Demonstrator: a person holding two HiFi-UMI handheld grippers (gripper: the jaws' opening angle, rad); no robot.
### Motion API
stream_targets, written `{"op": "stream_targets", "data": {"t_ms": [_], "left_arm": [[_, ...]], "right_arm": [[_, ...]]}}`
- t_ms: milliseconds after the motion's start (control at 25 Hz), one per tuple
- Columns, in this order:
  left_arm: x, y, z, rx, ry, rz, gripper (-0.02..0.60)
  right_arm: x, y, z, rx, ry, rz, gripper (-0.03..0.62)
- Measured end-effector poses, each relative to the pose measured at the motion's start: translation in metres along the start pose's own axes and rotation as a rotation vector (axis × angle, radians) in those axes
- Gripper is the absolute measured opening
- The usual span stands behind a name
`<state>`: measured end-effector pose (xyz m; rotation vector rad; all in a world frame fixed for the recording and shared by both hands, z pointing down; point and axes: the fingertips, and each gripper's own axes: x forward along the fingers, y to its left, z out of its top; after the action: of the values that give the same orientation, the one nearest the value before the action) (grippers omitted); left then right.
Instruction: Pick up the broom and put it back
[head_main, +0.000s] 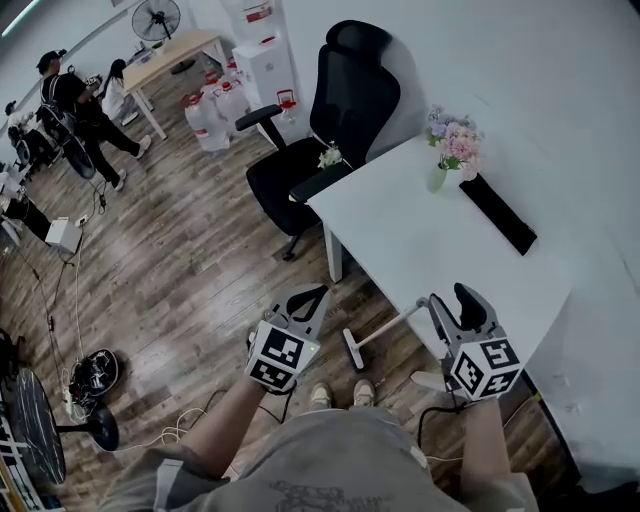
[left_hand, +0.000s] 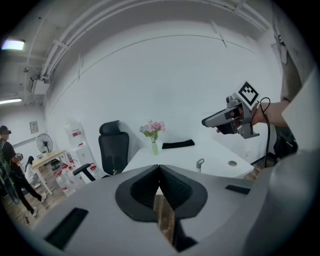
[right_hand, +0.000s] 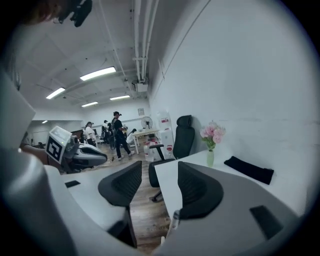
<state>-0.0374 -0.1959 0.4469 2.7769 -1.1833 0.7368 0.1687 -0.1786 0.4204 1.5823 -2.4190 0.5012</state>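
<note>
The broom (head_main: 383, 331) has a pale handle and a small light head near my feet. Its handle slants up to the white table's (head_main: 420, 240) front edge. The handle's grey looped end (left_hand: 200, 163) pokes up at the table edge in the left gripper view, and a pale piece of handle (right_hand: 173, 223) shows low between the right jaws. My left gripper (head_main: 308, 300) hangs over the floor left of the broom, with its jaws shut and empty (left_hand: 159, 169). My right gripper (head_main: 455, 306) is just right of the handle's upper end and open (right_hand: 160, 186), gripping nothing.
A black office chair (head_main: 335, 120) stands at the table's far left corner. On the table are a vase of pink flowers (head_main: 450, 145) and a black flat object (head_main: 497, 212). Cables and a fan base (head_main: 95, 400) lie on the wood floor at left. People (head_main: 80, 115) stand far off.
</note>
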Motion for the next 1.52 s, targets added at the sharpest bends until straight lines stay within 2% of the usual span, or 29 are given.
{"op": "stream_targets", "data": {"t_ms": [120, 320, 520, 720, 880, 1520], "left_arm": [[-0.016, 0.009, 0.029, -0.031, -0.081, 0.029, 0.017], [-0.048, 0.02, 0.07, -0.018, -0.19, 0.069, 0.015], [-0.078, 0.024, 0.094, 0.002, -0.245, 0.108, 0.017], [-0.096, 0.023, 0.097, 0.011, -0.256, 0.137, 0.017], [-0.108, 0.019, 0.094, 0.008, -0.251, 0.145, 0.017], [-0.127, 0.015, 0.081, 0.006, -0.228, 0.165, 0.017]], "right_arm": [[-0.013, 0.02, 0.031, -0.003, -0.078, 0.058, 0.239], [-0.034, 0.044, 0.071, -0.05, -0.197, 0.09, 0.15], [-0.059, 0.069, 0.095, -0.049, -0.278, 0.114, 0.081], [-0.073, 0.092, 0.101, -0.035, -0.301, 0.184, 0.034], [-0.079, 0.108, 0.103, -0.035, -0.305, 0.233, 0.031], [-0.065, 0.119, 0.084, -0.031, -0.259, 0.247, 0.031]]}}
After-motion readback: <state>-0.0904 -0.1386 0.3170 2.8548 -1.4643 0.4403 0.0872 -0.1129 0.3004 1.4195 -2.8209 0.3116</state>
